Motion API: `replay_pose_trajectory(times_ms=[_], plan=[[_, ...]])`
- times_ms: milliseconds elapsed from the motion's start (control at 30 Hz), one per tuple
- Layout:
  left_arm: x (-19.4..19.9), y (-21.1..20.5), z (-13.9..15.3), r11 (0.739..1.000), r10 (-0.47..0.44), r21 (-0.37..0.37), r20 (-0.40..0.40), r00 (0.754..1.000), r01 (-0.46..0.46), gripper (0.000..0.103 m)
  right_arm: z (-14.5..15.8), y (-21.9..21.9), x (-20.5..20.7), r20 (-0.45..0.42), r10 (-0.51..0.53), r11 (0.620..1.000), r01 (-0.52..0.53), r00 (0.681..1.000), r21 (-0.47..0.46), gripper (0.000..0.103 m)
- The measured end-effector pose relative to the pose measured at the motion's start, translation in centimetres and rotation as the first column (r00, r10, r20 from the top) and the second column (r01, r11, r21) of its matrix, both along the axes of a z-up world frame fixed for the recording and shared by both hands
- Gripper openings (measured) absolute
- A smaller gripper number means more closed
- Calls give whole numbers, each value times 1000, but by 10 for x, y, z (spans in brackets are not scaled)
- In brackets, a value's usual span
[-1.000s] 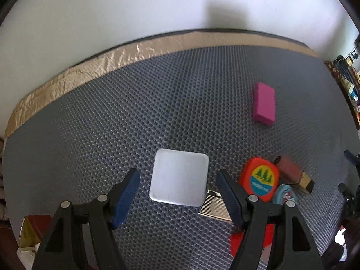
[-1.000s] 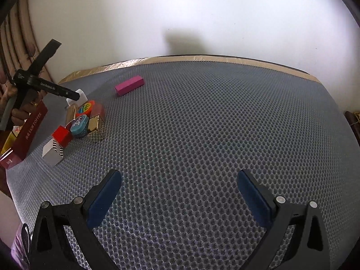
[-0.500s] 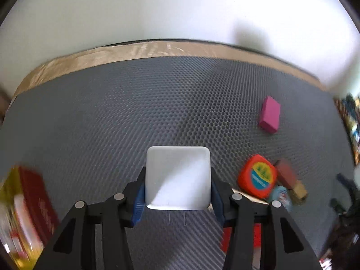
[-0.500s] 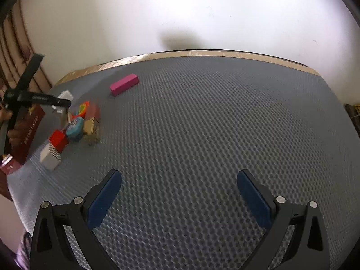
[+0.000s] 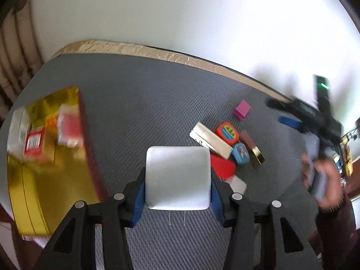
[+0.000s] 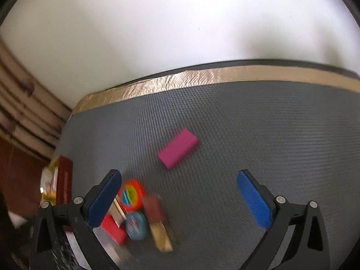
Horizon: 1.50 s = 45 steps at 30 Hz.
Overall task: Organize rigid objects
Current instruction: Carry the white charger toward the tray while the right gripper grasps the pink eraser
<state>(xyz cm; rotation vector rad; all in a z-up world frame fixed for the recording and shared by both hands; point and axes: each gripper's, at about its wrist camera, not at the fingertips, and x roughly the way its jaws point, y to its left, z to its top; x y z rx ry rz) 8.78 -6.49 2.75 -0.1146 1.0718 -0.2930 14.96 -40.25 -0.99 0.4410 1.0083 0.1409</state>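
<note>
Where fingers (image 5: 138,200) pinch, white block (image 5: 177,177) between

You hold a smooth, matt white plastic block (image 5: 177,177) over the worktop's rough honeycomb mat (image 5: 144,103), edged with crinkled glossy tan tape (image 5: 139,50).

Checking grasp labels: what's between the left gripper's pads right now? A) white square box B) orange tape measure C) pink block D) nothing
A: in the left wrist view the left gripper has both blue pads against the sides of the white square box, while the pink block and orange tape measure lie apart on the grey mat.
</note>
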Motion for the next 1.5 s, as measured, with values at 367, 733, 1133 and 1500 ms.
replay_pose_trajectory(times_ms=[367, 733, 1133, 1500], plan=[[-53, 62, 9, 995, 97, -24, 30, 995, -97, 50, -27, 42, 51, -128, -106, 992, 96, 986, -85, 97], [-70, 100, 11, 986, 148, -74, 16, 989, -146, 50, -47, 59, 60, -185, -77, 990, 52, 980, -135, 29], [-78, 184, 30, 940, 340, -16, 60, 938, -340, 50, 25, 63, -37, 14, 31, 998, -32, 999, 46, 29], [-32, 207, -17, 925, 374, 75, 13, 927, -374, 50, 67, 130, -69, 77, 192, 966, -202, 978, 161, 29]])
